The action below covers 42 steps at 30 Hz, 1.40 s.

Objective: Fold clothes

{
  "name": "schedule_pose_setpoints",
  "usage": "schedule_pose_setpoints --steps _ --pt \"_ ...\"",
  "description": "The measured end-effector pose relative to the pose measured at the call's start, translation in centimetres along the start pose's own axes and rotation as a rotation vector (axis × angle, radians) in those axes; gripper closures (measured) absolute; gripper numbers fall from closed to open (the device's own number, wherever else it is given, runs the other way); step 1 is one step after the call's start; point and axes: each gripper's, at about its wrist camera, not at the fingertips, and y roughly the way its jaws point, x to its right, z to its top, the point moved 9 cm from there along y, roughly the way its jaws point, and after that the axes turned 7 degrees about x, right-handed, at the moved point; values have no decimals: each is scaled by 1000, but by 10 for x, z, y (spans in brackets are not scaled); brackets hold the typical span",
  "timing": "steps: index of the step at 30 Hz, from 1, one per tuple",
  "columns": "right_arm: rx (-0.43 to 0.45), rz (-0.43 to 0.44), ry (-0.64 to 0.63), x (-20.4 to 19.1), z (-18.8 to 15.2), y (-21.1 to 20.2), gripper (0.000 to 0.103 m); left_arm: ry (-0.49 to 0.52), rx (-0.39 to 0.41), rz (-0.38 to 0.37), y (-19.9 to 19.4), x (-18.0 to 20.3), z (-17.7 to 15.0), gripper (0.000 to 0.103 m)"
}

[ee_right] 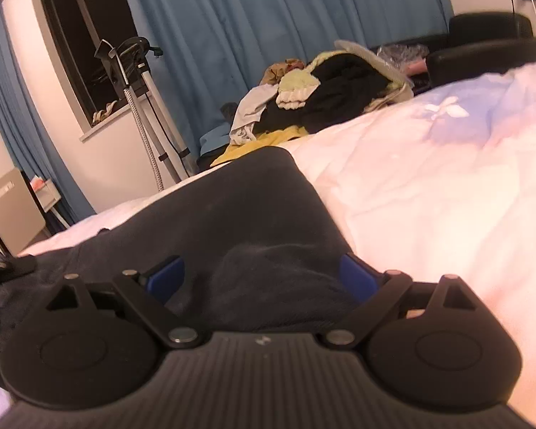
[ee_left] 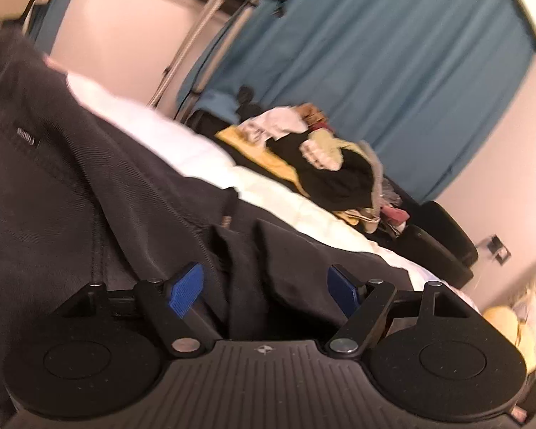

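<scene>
Left gripper [ee_left: 264, 286] spread wide, blue pads [ee_left: 185, 289] well apart, nothing pinched; folds of the dark grey garment [ee_left: 89, 193] lying between and under the fingers, though contact with the pads cannot be told. Ahead and to the left of it, more of the same garment, draped over the white bedding [ee_left: 153, 125], a small label sewn near a seam. Further ahead and right, a heap of mixed clothes [ee_left: 321, 168], black, yellow and white, at the far edge of the bed, with a blue curtain [ee_left: 393, 53] behind. Right gripper [ee_right: 264, 279] likewise spread, blue pads [ee_right: 357, 279] apart, gripping nothing; a rounded fold of the dark grey garment [ee_right: 250, 200] bulging up between the fingers and stretching forward from them. To the right of that claw, bare pale bedding [ee_right: 428, 178]; straight ahead, beyond the garment's edge, the pile of clothes [ee_right: 332, 85]. Ahead and left, a standing garment steamer [ee_right: 135, 71] by a dark window [ee_right: 85, 43], blue curtain [ee_right: 250, 18] behind.
</scene>
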Motion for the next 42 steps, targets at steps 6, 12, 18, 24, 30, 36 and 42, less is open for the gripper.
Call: schedule_pose_setpoints --steps 6,12,18,24,30,36,42 --pt "37 142 142 -3 31 -34 8 -51 -118 -7 30 -8 15 48" --pt "12 138 259 25 33 -36 8 16 -137 18 26 -1 30 49" --pt "-16 136 348 39 28 -32 8 105 -143 24 24 16 29 50" --pt "-35 143 400 42 26 -31 8 146 -152 63 24 21 32 50" --pt "-49 144 429 45 24 -30 8 78 -137 59 30 16 45 50" --pt "-75 142 455 47 18 -26 8 52 -219 148 44 0 41 50" --pt "-87 144 471 48 16 -24 8 -96 -362 31 66 -2 21 50"
